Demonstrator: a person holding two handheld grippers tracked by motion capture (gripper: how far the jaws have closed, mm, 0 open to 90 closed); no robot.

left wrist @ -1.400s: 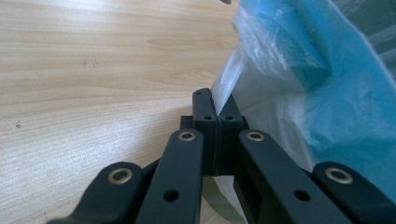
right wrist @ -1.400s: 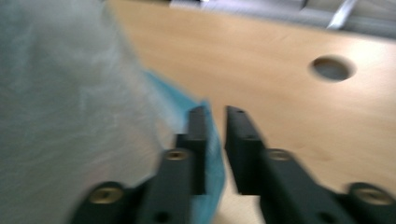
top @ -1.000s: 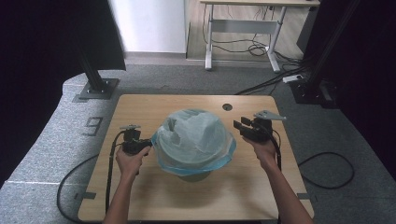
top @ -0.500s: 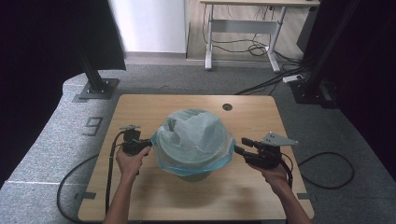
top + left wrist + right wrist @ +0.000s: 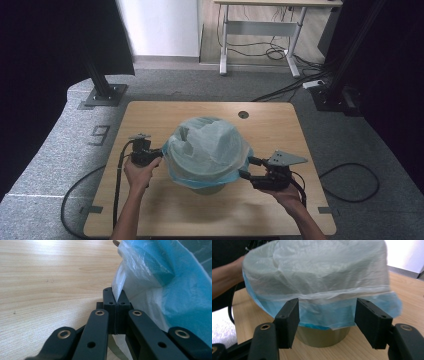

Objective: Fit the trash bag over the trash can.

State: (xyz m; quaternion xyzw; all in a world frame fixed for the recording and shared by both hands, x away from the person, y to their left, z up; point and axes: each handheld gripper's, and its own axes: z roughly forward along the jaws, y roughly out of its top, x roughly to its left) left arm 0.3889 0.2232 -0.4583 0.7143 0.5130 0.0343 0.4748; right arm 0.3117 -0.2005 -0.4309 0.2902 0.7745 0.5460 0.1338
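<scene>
Left hand-held gripper (image 5: 116, 302) clamps the bag (image 5: 207, 150); right hand-held gripper (image 5: 327, 315), just opening, empty; bin (image 5: 322, 336) mostly hidden.

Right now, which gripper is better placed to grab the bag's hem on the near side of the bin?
The right gripper: its jaws are open, facing the bag hem. The left gripper is already shut on the bag.
</scene>
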